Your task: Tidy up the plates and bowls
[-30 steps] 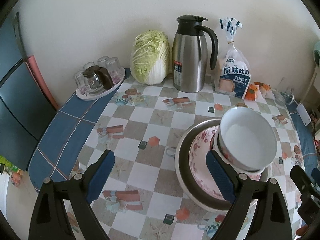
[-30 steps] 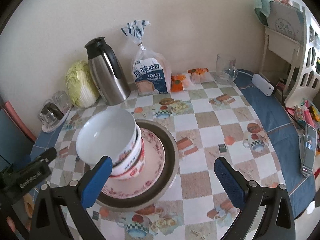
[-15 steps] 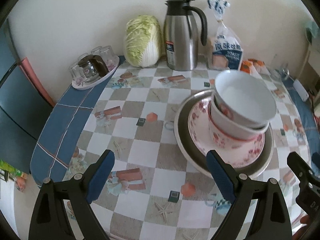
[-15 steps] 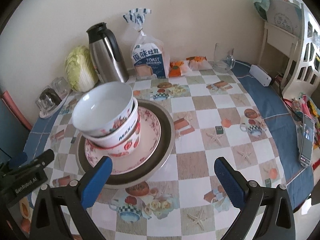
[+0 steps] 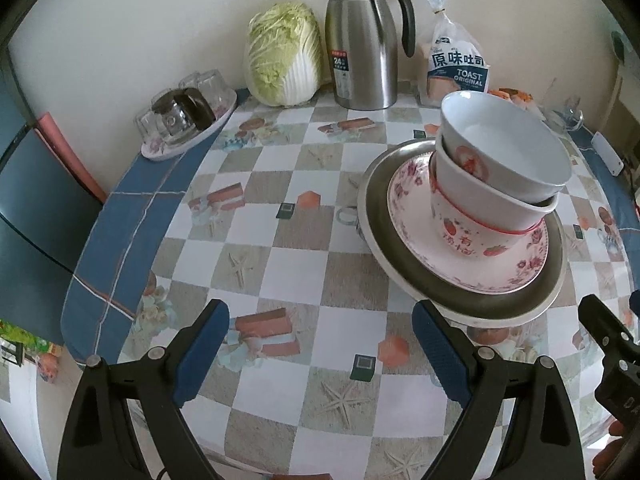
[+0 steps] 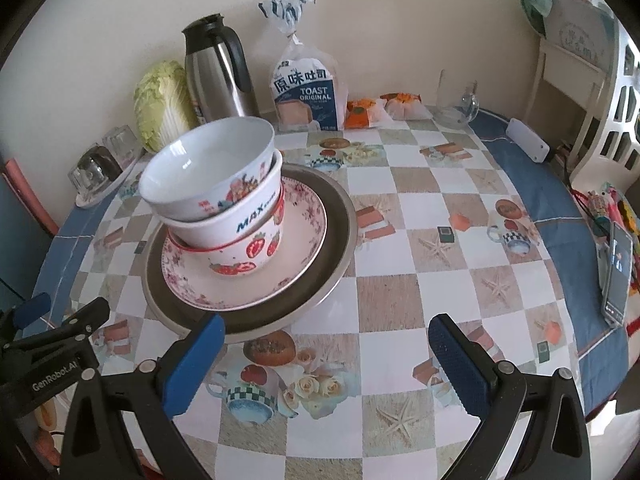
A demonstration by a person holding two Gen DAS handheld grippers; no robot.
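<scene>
Looks like most of the stacking is already done here. Everything is sitting in one pile: three bowls nested on a floral plate (image 6: 296,236), which is sitting inside a big metal plate (image 6: 332,216). The top bowl (image 6: 208,172) is leaning toward about 10 o'clock in the right wrist view, so I'm guessing what's left is straightening that one, or moving the whole pile somewhere. No loose dishes are showing anywhere else on the table (image 6: 400,292).

The left gripper (image 5: 320,348) is hanging with its fingers spread wide, nothing between them, and the pile is sitting at roughly 2 o'clock from it. The right gripper (image 6: 326,360) is doing the same thing, fingers wide apart and empty, with the pile at about 11 o'clock and the metal plate's near rim just beyond its left pad (image 6: 192,364).

The dishes themselves: white top bowl with a red print, a middle bowl (image 6: 240,216) reading "MAX", and a strawberry bowl (image 6: 252,256) at the bottom with a red rim. All are looking glossy and clean, so probably slippery.
</scene>
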